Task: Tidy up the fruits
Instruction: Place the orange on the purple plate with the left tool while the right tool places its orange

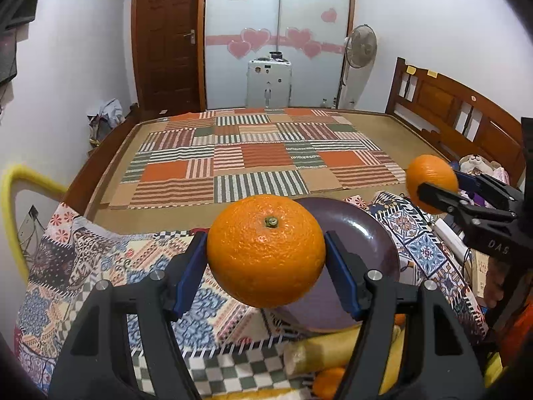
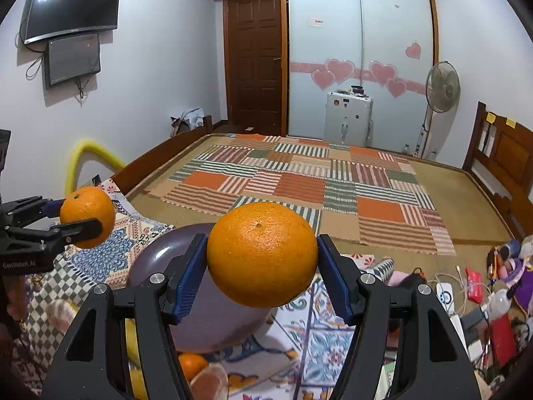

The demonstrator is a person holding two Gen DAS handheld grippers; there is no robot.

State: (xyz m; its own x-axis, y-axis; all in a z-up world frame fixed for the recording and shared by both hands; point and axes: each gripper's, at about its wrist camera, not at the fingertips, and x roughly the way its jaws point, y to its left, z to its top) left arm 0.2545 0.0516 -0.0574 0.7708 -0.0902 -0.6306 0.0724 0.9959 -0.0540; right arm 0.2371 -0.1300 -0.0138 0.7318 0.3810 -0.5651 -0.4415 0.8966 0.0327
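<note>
A: What does the left gripper grasp?
B: A round, dimpled orange, lifted above the glossy brown plate, which looks bare

A: The right gripper?
B: Clamps a second orange over the patterned cloth

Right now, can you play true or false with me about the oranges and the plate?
1. Each gripper holds an orange. True: the left gripper is shut on the left orange, and the right gripper on the right orange.
2. The purple plate is full of oranges. False: its visible part is bare.
3. Both oranges are resting on the plate. False: both are up in the air in the jaws.
4. A banana lies on the cloth near the plate. True.
5. The fan stands on the bed. False: it stands on the floor by the wall.
</note>
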